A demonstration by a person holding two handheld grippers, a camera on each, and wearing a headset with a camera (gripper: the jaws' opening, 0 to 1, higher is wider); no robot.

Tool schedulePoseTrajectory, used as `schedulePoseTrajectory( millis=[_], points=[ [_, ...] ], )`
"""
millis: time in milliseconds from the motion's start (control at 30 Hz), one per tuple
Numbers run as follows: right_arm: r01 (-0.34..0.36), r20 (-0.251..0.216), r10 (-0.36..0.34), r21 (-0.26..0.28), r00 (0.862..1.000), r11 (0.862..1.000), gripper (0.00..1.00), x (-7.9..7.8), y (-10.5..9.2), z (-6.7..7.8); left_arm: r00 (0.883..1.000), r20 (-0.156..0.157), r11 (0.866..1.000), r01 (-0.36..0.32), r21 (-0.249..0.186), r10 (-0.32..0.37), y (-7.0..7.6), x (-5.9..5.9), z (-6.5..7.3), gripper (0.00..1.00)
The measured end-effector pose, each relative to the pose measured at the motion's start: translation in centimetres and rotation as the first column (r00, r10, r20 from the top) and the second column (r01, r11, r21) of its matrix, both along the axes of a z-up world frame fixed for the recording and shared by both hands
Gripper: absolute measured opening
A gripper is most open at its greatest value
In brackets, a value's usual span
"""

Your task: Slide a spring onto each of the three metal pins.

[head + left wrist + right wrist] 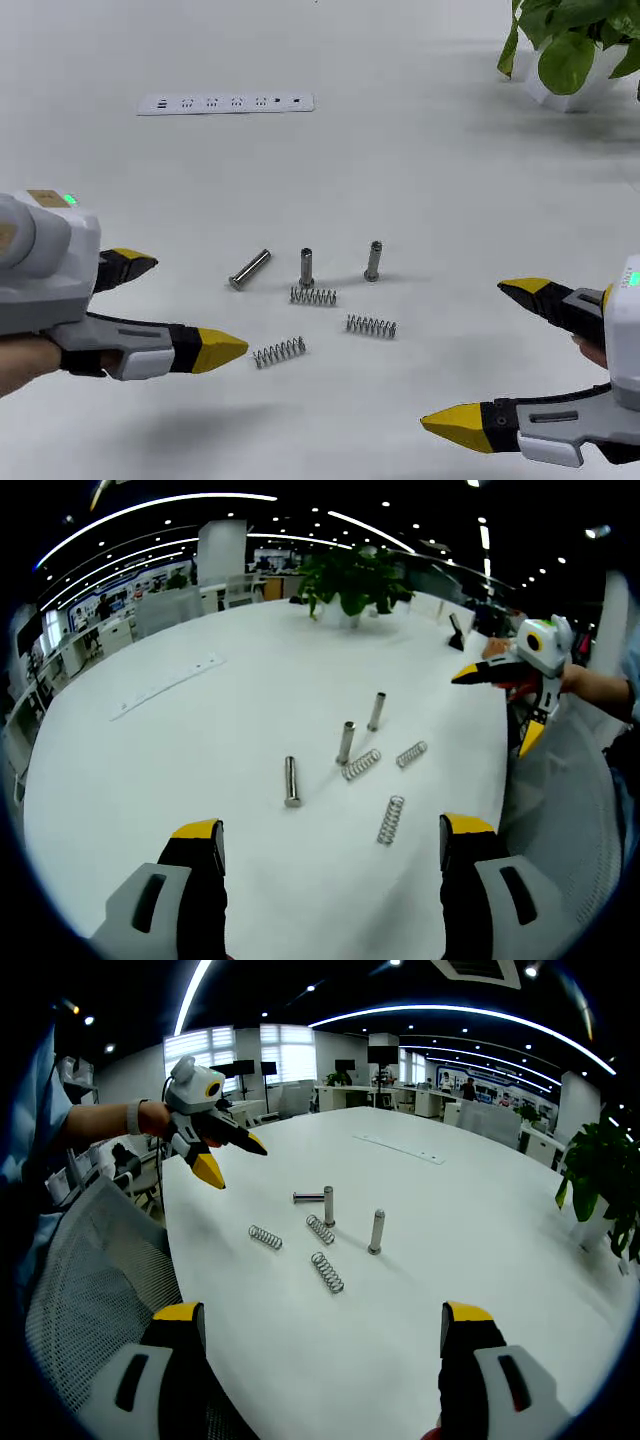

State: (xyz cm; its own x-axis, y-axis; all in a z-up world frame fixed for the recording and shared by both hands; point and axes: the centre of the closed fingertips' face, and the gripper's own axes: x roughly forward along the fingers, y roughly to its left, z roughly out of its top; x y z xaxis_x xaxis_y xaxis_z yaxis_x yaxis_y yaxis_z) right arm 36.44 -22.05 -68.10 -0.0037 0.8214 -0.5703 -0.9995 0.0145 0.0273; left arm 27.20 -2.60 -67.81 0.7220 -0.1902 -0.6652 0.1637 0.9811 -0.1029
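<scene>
White table [400, 160] with pins [306, 267], springs [313, 296]; left hand-held gripper [195, 304], right hand-held gripper [466, 355] wide, empty.

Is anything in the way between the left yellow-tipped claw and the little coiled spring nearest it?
Nothing visible does. Only bare white table separates the open left gripper from the nearest small coiled steel spring. The lying silver metal pin rests apart, beside that path.

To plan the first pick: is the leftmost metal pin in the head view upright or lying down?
Lying down: the leftmost pin rests on its side on the table; the middle pin and right pin stand upright.
</scene>
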Motion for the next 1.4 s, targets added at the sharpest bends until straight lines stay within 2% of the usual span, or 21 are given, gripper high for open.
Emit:
schedulePoseTrajectory(
  millis=[33,233,367,433,600,767,967,1033,1300,1400],
  points=[
    [0.000,0.000,0.000,0.000,1.000,1.000,0.99,0.0,0.0,0.0,1.000,-0.003,1.000,0.008,0.010,-0.008,0.5,0.3,-0.1,0.91],
    [0.004,-0.006,-0.004,0.000,1.000,1.000,0.99,-0.1,-0.2,-0.2,0.999,-0.017,0.999,0.027,0.016,-0.027,1.1,2.0,-0.4,0.87],
    [0.004,-0.004,-0.004,-0.007,1.000,1.000,0.99,-0.3,-0.3,-0.4,0.999,-0.029,0.999,0.043,0.022,-0.043,1.0,3.1,-0.6,0.83],
    [0.004,-0.007,-0.004,-0.007,1.000,1.000,0.99,-0.4,-0.4,-0.5,0.998,-0.039,0.998,0.054,0.022,-0.053,1.3,3.5,-1.0,0.79],
    [0.008,-0.016,-0.008,-0.004,1.000,1.000,0.99,-0.5,-0.5,-0.6,0.996,-0.061,0.998,0.068,-0.002,-0.068,0.8,4.7,-1.3,0.66],
    [0.018,-0.023,-0.018,-0.005,1.000,1.000,0.99,-0.4,-0.8,-0.8,0.992,-0.091,0.996,0.085,0.003,-0.084,1.4,5.7,-2.3,0.61],
    [0.027,-0.033,-0.027,-0.004,0.999,1.000,0.99,-0.4,-1.1,-1.1,0.993,-0.101,0.998,0.062,-0.001,-0.062,1.9,7.1,-2.8,0.49],
    [0.030,-0.036,-0.030,-0.005,0.999,1.000,0.99,-0.4,-1.2,-1.2,0.991,-0.112,0.998,0.068,0.004,-0.067,1.5,7.4,-3.0,0.49],
    [0.038,-0.047,-0.038,-0.006,0.998,0.999,0.99,-0.5,-1.4,-1.4,0.986,-0.155,0.998,0.064,0.010,-0.062,2.7,8.5,-4.9,0.37],
    [0.041,-0.049,-0.041,-0.006,0.998,0.999,0.99,-0.5,-1.4,-1.5,0.984,-0.171,0.998,0.058,0.008,-0.056,2.4,8.4,-5.1,0.31]
  ],
)
